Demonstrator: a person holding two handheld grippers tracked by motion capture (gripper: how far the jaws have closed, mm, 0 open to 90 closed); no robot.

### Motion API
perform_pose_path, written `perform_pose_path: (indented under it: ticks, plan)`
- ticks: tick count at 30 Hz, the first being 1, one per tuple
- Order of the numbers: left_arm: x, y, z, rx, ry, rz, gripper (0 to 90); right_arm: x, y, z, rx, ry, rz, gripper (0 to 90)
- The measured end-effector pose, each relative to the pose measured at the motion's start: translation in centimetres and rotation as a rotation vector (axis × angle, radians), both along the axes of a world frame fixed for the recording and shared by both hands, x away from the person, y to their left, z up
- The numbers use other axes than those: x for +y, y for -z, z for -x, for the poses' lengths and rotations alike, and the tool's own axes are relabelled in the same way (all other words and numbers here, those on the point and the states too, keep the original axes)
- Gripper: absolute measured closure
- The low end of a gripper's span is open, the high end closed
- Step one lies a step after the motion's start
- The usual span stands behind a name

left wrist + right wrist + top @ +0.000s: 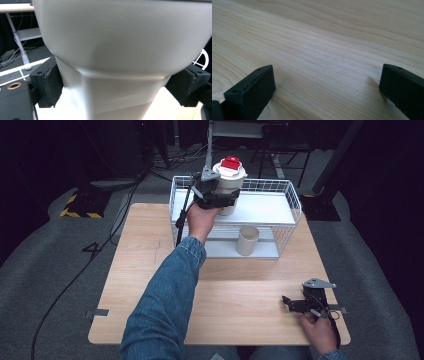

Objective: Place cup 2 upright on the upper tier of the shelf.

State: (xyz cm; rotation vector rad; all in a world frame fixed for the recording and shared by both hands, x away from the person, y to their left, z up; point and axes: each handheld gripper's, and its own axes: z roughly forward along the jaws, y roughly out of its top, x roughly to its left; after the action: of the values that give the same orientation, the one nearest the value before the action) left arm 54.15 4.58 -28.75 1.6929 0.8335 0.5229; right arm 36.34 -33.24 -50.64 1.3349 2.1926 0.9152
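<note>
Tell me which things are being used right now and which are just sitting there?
In use:
- white container with a red lid
- left gripper, shut on the container
- white wire rack, with the container at its upper shelf

Just sitting there:
- beige cup on the rack's lower shelf
- right gripper, open, low over the wooden table

The high view looks forward and down from above the person's side, taking in the whole wooden table (240, 295) and the wire rack (280, 200) at upper centre. The left gripper view sits very close to the white cup (120, 50), also seen from above. The right gripper view skims low over the tabletop, shared with the high view's lower right.
</note>
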Motion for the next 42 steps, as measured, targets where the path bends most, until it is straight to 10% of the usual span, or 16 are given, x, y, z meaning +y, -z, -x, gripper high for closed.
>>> perform_pose_path:
  ticks: [42]
  plan:
    - [1.0,-0.7,2.2,-0.031,0.026,-0.027,0.0,0.0,0.0,0.0,0.002,-0.002,0.001,0.5]
